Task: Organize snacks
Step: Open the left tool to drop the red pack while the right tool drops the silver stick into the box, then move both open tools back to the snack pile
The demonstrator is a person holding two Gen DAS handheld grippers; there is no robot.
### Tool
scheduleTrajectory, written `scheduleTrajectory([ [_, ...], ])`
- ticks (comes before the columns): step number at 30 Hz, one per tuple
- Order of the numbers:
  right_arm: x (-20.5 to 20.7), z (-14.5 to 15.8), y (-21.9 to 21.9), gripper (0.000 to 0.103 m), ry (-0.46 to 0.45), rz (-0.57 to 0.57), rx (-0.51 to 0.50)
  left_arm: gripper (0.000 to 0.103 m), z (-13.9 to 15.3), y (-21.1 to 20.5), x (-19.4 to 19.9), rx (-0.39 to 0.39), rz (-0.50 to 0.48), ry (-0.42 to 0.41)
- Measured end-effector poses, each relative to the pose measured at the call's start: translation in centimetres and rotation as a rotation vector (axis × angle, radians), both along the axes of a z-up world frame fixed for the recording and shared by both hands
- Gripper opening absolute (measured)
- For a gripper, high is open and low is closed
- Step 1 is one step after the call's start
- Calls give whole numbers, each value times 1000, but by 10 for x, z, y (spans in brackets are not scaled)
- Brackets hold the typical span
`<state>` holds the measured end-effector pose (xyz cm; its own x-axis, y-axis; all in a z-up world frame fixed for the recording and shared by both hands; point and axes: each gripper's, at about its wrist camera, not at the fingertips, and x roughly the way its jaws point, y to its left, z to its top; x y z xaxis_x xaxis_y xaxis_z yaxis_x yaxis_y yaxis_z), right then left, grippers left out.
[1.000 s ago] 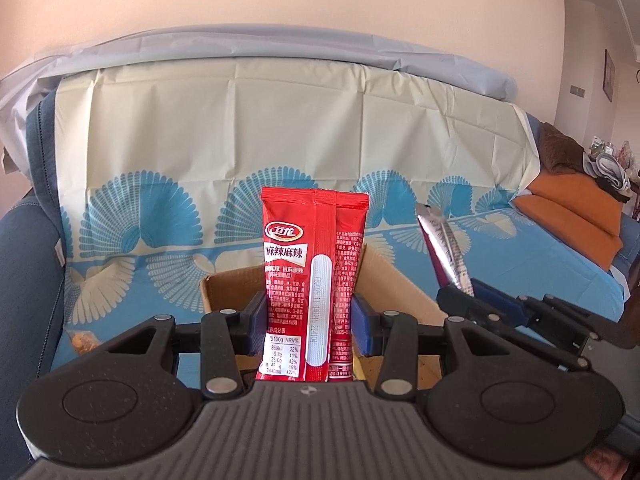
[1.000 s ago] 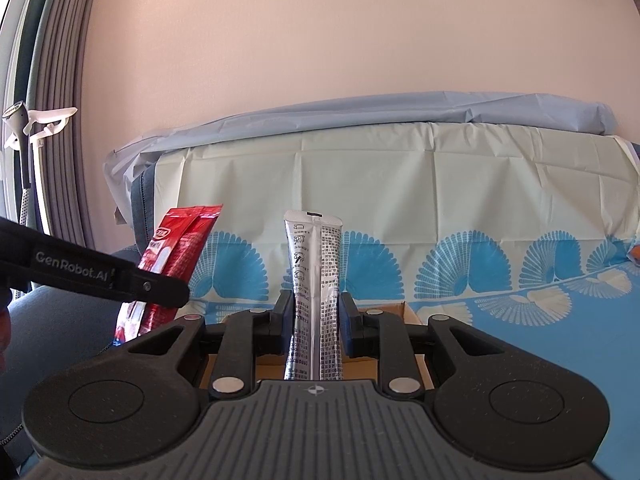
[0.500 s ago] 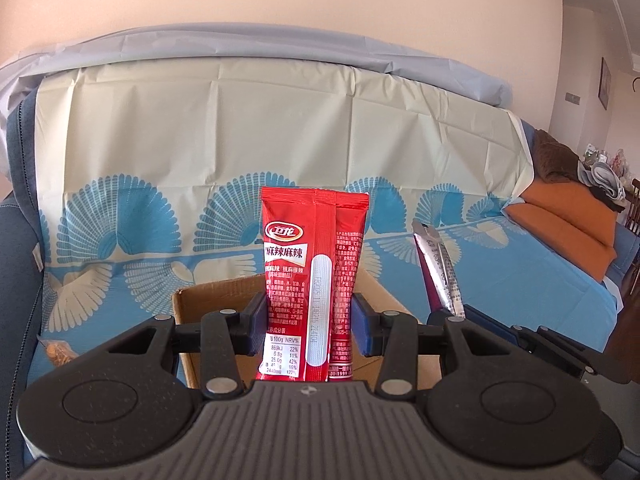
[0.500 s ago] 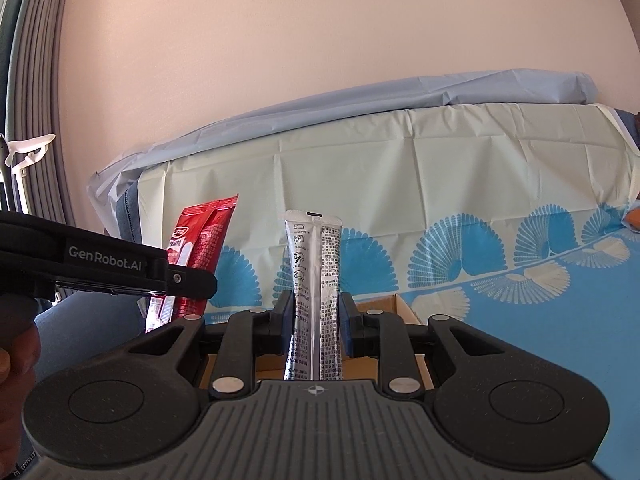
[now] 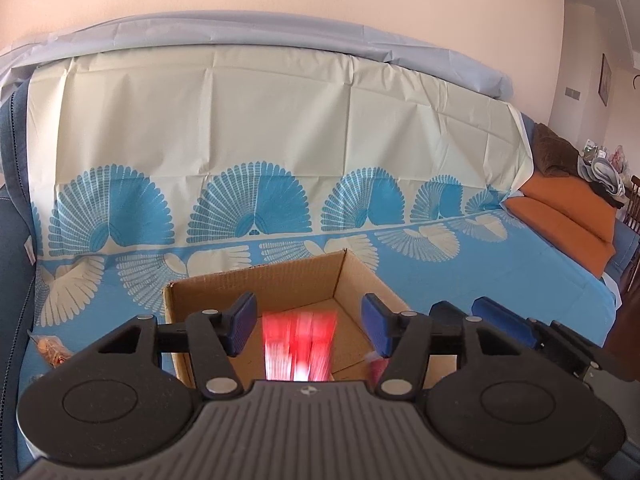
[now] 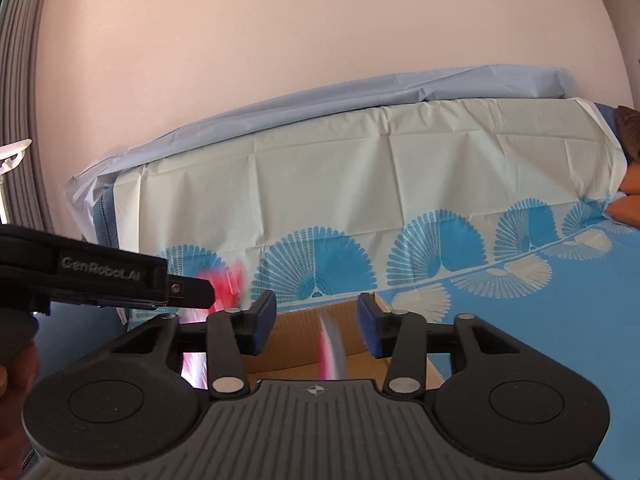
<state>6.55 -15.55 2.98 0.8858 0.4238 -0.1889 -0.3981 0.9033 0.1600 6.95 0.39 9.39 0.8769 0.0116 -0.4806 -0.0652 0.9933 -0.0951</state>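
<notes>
An open cardboard box (image 5: 256,284) sits on the blue fan-patterned sofa cover. My left gripper (image 5: 308,322) is open above the box; a red snack packet (image 5: 298,346), blurred by motion, is falling between its jaws into the box. My right gripper (image 6: 316,320) is open too, over the same box (image 6: 296,322); a silver-and-pink snack packet (image 6: 332,350), blurred, drops between its jaws. In the right wrist view the left gripper's arm (image 6: 100,276) crosses at the left with the red blur (image 6: 226,284) beyond it. The right gripper's blue pads (image 5: 500,320) show in the left wrist view.
A small orange snack (image 5: 50,350) lies on the cover left of the box. Orange cushions (image 5: 568,220) and a brown throw (image 5: 556,152) lie on the far right of the sofa. The sofa back rises behind the box.
Both grippers have opened and let go of their packets, which are falling into the box. Both grippers have moved closer over the box.
</notes>
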Motion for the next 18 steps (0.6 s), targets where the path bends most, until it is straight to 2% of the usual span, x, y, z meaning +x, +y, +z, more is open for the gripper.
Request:
scheduleTrajectory([
  [6, -2, -1, 5, 55, -14, 0, -25, 63, -10, 3, -19, 62, 10, -36],
  [10, -5, -1, 9, 59, -22, -9, -39, 63, -16, 10, -38, 76, 16, -47],
  [15, -9, -1, 12, 61, -32, -13, -47, 63, -24, 28, -65, 62, 35, -47],
  [18, -15, 0, 15, 61, -44, -10, -58, 63, -39, 49, -82, 29, 58, -12],
])
